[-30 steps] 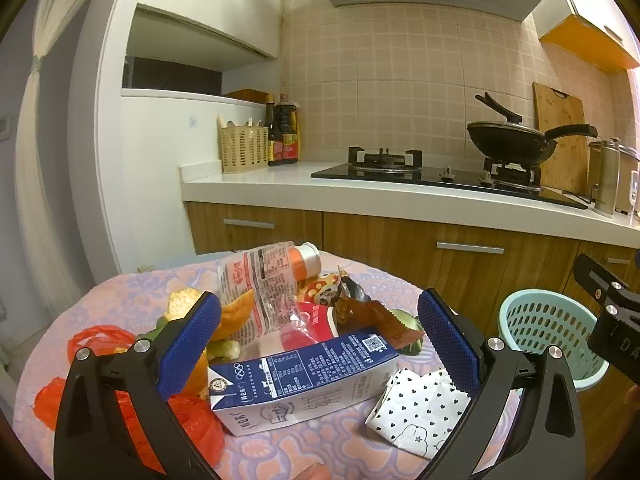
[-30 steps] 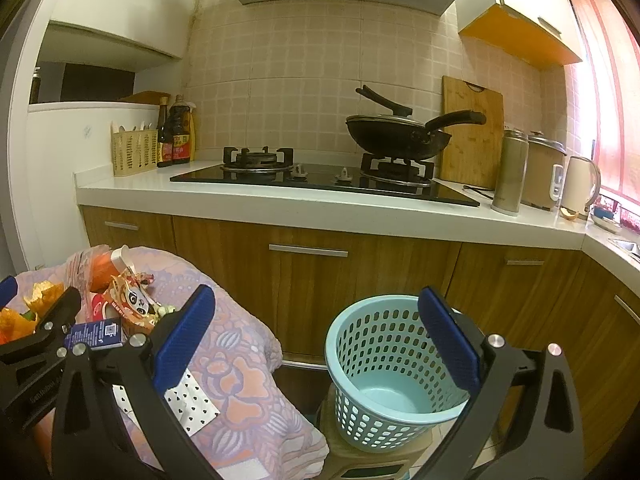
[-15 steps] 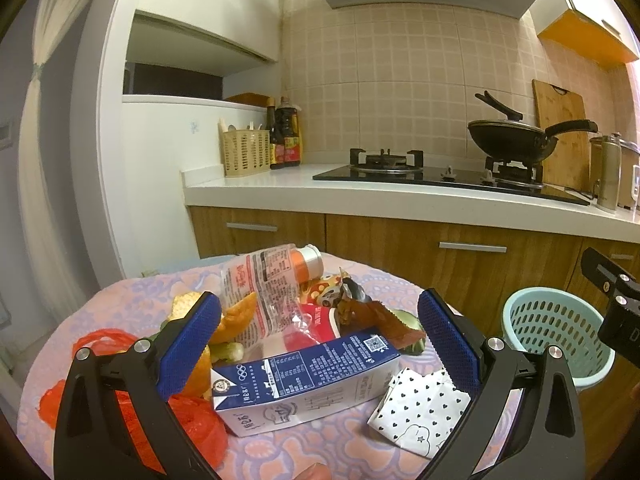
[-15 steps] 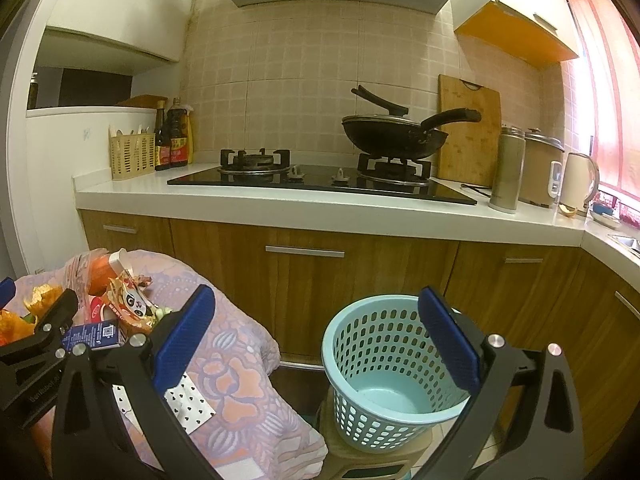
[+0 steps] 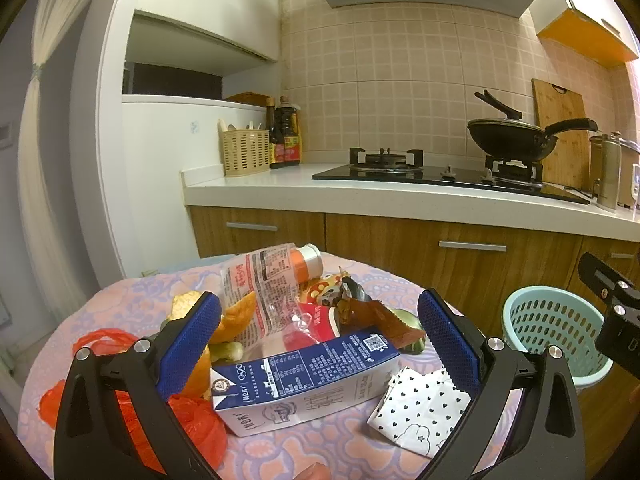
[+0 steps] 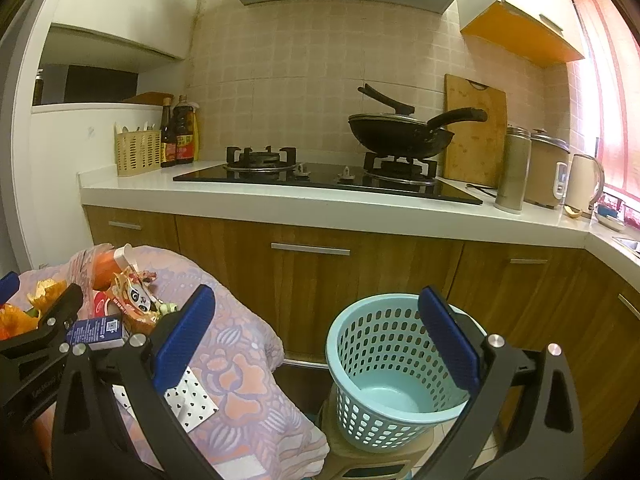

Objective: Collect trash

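We are holding our left gripper [image 5: 320, 336] wide open over the milk box [image 5: 304, 384] in the middle of the table [image 5: 132, 300] — barely closer than before. Our right gripper [image 6: 316, 332] is open too, above the empty basket [image 6: 384, 360] at lower right — nothing is collected yet.

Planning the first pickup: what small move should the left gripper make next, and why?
Probably ease the left gripper down over the milk carton and close: its jaws are open, the carton lies nearest between them, and the basket sits empty.
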`<state>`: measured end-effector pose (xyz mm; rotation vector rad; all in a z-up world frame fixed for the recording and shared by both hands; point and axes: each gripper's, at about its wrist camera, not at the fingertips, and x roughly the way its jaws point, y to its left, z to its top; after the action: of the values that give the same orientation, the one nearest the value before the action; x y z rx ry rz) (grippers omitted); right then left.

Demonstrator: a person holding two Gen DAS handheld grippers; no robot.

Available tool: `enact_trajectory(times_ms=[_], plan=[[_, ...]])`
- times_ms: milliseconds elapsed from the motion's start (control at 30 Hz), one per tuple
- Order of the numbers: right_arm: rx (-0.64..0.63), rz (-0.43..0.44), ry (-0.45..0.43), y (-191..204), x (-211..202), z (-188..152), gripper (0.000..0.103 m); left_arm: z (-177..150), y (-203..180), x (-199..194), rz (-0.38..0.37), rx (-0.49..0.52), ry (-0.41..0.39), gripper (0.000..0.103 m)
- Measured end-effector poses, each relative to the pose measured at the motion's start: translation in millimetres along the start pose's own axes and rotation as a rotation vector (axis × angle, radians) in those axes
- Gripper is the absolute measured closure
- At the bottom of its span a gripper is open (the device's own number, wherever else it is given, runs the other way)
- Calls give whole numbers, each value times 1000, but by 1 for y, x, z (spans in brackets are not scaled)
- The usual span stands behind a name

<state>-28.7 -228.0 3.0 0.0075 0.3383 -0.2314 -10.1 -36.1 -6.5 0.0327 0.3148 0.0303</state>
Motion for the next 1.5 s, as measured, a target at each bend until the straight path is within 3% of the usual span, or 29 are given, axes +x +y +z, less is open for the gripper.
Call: enact_trajectory(times_ms=[267, 400, 667, 867, 1067, 1167, 1500], plan=[[6, 45, 4, -1, -6, 3, 9, 0, -1, 0, -11, -15, 25, 8], [-2, 62, -47, -4, -20, 10, 11, -1, 6, -22, 65, -46, 60, 8], [-7, 153, -7, 4, -17, 3, 13, -12, 90, -84, 267, -245, 85, 8], [-37, 271, 48, 22, -10, -12, 13, -31, 144, -76, 311, -355, 199, 8], [-73, 389, 79, 37, -1, -31, 13, -47, 157, -46, 186, -450, 299, 8], [-79, 418, 106, 40, 7, -37, 13, -51, 159, -29, 188, -456, 348, 9], [-105, 491, 212, 56, 34, -56, 13, -60, 171, -10, 198, -506, 384, 14]])
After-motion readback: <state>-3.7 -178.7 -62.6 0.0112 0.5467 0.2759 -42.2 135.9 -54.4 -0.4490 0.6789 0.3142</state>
